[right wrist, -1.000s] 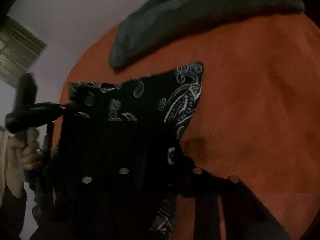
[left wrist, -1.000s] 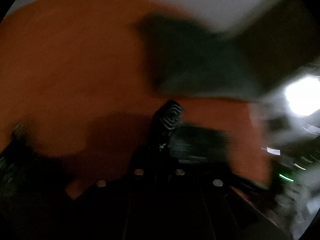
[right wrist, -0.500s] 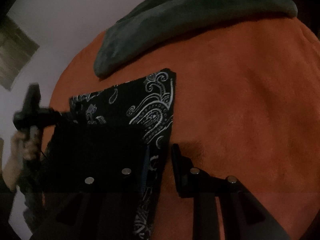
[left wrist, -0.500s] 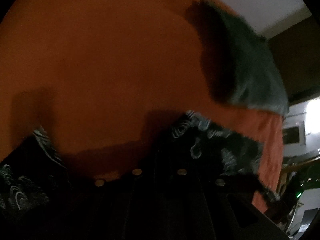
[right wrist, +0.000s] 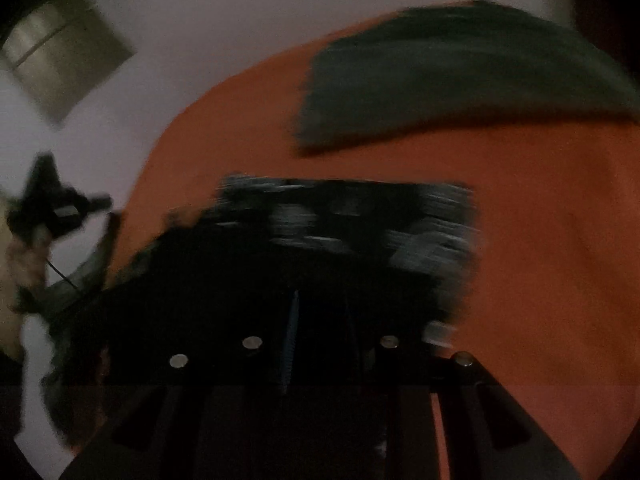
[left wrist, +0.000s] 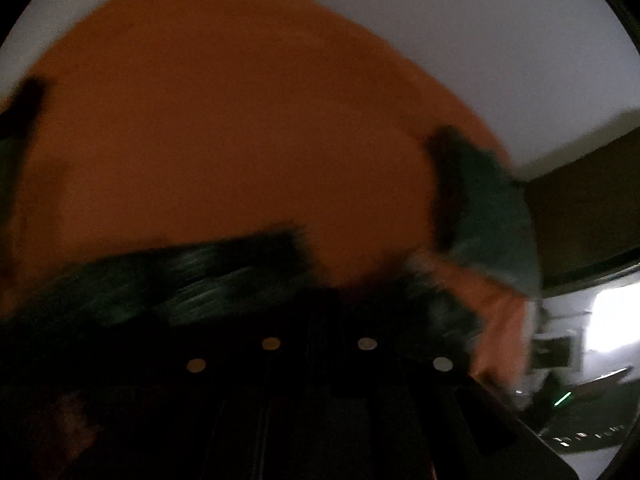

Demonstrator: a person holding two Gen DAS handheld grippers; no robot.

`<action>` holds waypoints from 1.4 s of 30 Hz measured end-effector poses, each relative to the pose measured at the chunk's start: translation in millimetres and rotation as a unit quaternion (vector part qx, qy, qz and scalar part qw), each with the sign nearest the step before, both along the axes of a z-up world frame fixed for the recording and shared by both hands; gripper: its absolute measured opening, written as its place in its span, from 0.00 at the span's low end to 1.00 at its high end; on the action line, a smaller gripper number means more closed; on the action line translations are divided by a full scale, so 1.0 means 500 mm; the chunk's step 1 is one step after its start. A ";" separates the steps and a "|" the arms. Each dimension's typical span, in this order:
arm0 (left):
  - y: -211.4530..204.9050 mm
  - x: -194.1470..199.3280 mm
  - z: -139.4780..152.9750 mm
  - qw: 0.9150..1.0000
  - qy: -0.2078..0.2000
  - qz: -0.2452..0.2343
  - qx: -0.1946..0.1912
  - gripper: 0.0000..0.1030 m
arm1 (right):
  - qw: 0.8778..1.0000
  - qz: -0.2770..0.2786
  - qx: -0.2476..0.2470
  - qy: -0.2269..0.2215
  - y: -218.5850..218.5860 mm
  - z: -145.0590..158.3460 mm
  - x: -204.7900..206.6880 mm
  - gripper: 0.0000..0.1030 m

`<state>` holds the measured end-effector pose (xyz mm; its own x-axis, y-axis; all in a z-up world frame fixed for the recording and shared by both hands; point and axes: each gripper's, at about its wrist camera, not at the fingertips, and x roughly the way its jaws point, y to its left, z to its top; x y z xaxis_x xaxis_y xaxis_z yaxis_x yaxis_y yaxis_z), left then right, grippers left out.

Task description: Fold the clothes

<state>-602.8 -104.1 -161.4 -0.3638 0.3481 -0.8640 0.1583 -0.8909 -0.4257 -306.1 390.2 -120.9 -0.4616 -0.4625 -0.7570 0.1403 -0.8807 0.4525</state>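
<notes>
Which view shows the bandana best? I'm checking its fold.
The right wrist view: the bandana spreads across the orange cover, its white print visible though blurred. The left wrist view shows only dark smeared streaks.

No readable text

We find no legible words, labels, brands or numbers anywhere; both views are dark and motion-blurred.

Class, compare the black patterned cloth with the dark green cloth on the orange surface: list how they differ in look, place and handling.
1. The black patterned cloth bears pale swirling print; the dark green cloth is plain.
2. The black patterned cloth lies near, right at the right gripper; the dark green cloth lies farther back, by the far edge of the orange surface.
3. No gripper is near the dark green cloth.
Both are soft fabrics resting on the orange surface, blurred here.
</notes>
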 end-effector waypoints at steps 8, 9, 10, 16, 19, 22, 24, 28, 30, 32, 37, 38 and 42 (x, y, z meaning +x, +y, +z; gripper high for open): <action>-0.273 0.226 -0.133 0.991 -0.067 0.114 0.005 0.20 | 0.984 0.169 0.029 -0.054 -0.381 0.013 -0.182 0.39; -0.279 0.229 -0.145 0.991 -0.069 0.117 0.013 0.20 | 0.980 0.181 0.049 -0.064 -0.433 0.002 -0.213 0.39; -0.285 0.231 -0.156 0.990 -0.071 0.119 0.022 0.20 | 0.978 0.181 0.072 -0.080 -0.464 -0.015 -0.232 0.39; -0.265 0.208 -0.191 0.993 -0.065 0.096 -0.005 0.29 | 0.957 0.176 0.158 -0.166 -0.562 -0.115 -0.301 0.38; -0.271 0.199 -0.207 0.990 -0.074 0.115 -0.026 0.29 | 0.965 0.188 0.111 -0.147 -0.567 -0.111 -0.304 0.03; -0.288 0.215 -0.206 0.989 -0.031 0.146 -0.016 0.29 | 0.974 0.212 -0.028 -0.081 -0.537 -0.048 -0.286 0.03; -0.305 0.234 -0.195 0.986 0.007 0.168 -0.007 0.29 | 0.947 0.258 -0.187 -0.039 -0.490 -0.020 -0.268 0.03; -0.330 0.242 -0.201 0.984 0.020 0.174 0.014 0.29 | 0.961 0.218 -0.159 -0.064 -0.437 -0.085 -0.308 0.03; -0.338 0.237 -0.215 0.983 0.012 0.179 0.031 0.29 | 0.969 0.184 -0.127 -0.100 -0.416 -0.132 -0.341 0.04; -0.334 0.228 -0.230 0.983 -0.005 0.176 0.050 0.30 | 0.971 0.173 -0.108 -0.121 -0.408 -0.168 -0.356 0.07; -0.300 0.195 -0.248 0.986 -0.019 0.159 0.046 0.33 | 0.970 0.168 -0.087 -0.150 -0.423 -0.197 -0.359 0.26; -0.294 0.192 -0.244 0.986 -0.003 0.159 0.039 0.32 | 0.970 0.166 -0.097 -0.146 -0.421 -0.190 -0.357 0.29; -0.289 0.186 -0.221 0.980 0.046 0.192 0.014 0.01 | 0.971 0.191 -0.114 -0.088 -0.437 -0.134 -0.360 0.10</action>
